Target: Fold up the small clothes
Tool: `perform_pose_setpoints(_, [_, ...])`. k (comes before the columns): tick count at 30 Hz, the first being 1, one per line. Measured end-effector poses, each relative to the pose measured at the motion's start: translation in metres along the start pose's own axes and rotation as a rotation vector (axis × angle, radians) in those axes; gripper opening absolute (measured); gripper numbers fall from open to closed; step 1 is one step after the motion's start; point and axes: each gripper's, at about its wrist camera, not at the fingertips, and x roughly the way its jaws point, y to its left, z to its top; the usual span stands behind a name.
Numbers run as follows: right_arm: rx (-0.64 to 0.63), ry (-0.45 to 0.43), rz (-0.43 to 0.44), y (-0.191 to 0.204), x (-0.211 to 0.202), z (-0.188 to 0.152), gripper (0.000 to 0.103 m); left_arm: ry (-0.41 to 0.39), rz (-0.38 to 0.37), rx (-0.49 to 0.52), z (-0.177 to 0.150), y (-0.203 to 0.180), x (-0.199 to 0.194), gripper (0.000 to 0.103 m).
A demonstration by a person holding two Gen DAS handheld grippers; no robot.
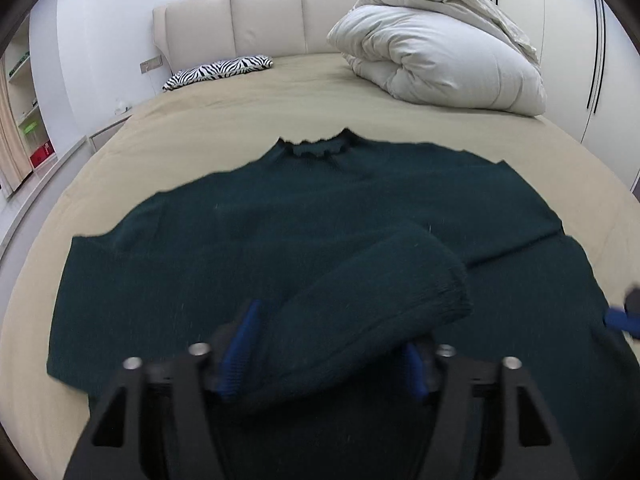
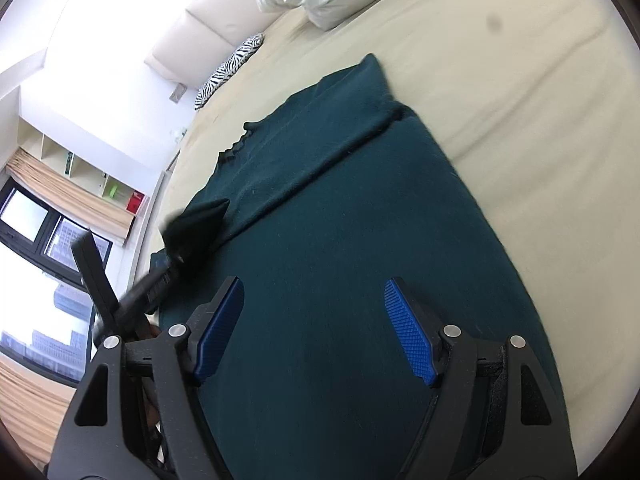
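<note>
Left claw (image 1: 320,344): we see its blue pads on either side of a sleeve of the dark green sweater (image 1: 280,232), cuff end pointing forward and to the right; the pads look set fairly wide around the bunched knit, so we cannot tell whether they are pinching it or only bracketing it.
Sleeve (image 1: 380,292): raised off the body of the sweater and angled across it, its ribbed cuff free at the right end.
Step in hand, as we judge it: bringing this sleeve inward over the torso. To do it well we would keep the cuff low, lay the sleeve flat and straight across the chest, and let go only once it rests without a twist.
Sweater: spread flat on the beige bed (image 1: 200,128), wavy-edged collar pointing toward the headboard (image 1: 240,16), hem toward us. The knit is thick, soft and slightly fuzzy; we expect it to drape heavily and hold a fold.
Right side of the sweater: a straight crease runs there in the right wrist view, which we read as an edge already turned in.
Right claw (image 2: 314,328): wide open, holding nothing, hovering just above the lower torso fabric.
Background: zebra-print pillow (image 1: 220,70) by the headboard, white duvet (image 1: 432,44) heaped at the far right.
</note>
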Motion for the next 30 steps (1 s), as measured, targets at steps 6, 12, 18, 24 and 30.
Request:
perform_pose_setpoints(6, [-0.112,0.079,0.024,0.057,0.05,0.031,0.072,-0.002,-0.076,-0.09,-0.037,0.017,-0.035,0.074])
perform_pose_setpoints(12, [-0.131,0.181,0.041,0.097,0.122,0.049,0.072,-0.044,-0.116,-0.208,-0.054,0.061,-0.066,0.075])
perform_pose_setpoints(18, [-0.154,0.237,-0.03,0.113,0.172,0.043,0.059,-0.068,-0.103,-0.365,-0.06,0.115,-0.078,0.075])
perform_pose_setpoints(24, [-0.221,0.251,-0.07,0.133,0.181,0.04,0.033,-0.087,-0.095,-0.422,-0.065,0.136,-0.082,0.075])
perform_pose_setpoints(30, [-0.302,0.235,-0.102,0.146,0.175,0.033,0.014,-0.097,-0.093,-0.451,-0.066,0.144,-0.084,0.075])
